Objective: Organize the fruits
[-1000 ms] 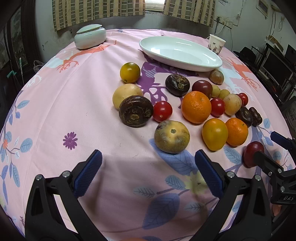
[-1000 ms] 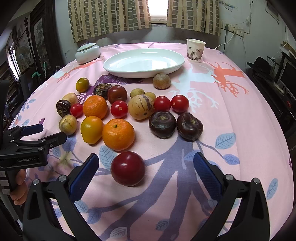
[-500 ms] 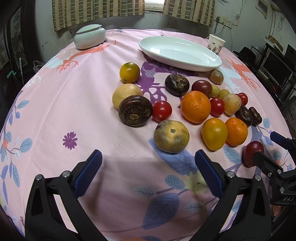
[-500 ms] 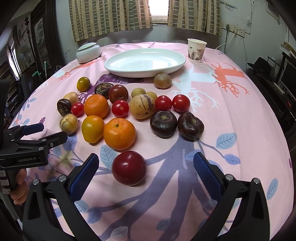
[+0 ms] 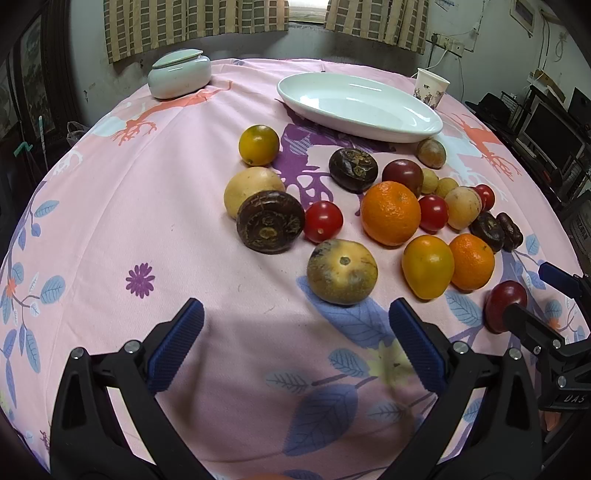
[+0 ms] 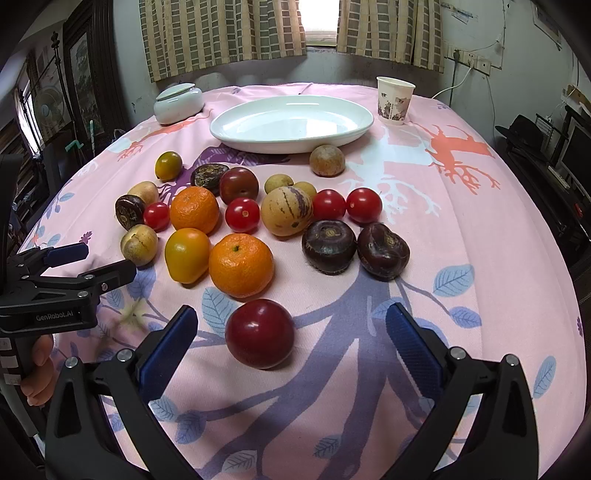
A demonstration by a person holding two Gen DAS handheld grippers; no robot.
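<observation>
We see checked curtains flanking a bright window. A pale wall carries a socket; dark furniture stands right.

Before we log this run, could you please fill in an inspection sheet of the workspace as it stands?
Surface: round table under a pink patterned cloth, wrinkled, nothing spilled.
Job's things: white oval dish holds no fruit; oranges, cherry tomatoes, dark mangosteens and yellow fruits lie loose on the cloth; a dark red plum sits nearest.
Clutter: lidded ceramic jar and paper cup beyond the dish.
Grippers: left hand-held gripper open, holding nothing; right hand-held gripper open, the plum just ahead of its fingers.
Cables: a wall socket lead behind the cup.
Surroundings: checked curtains, monitors at right.
</observation>
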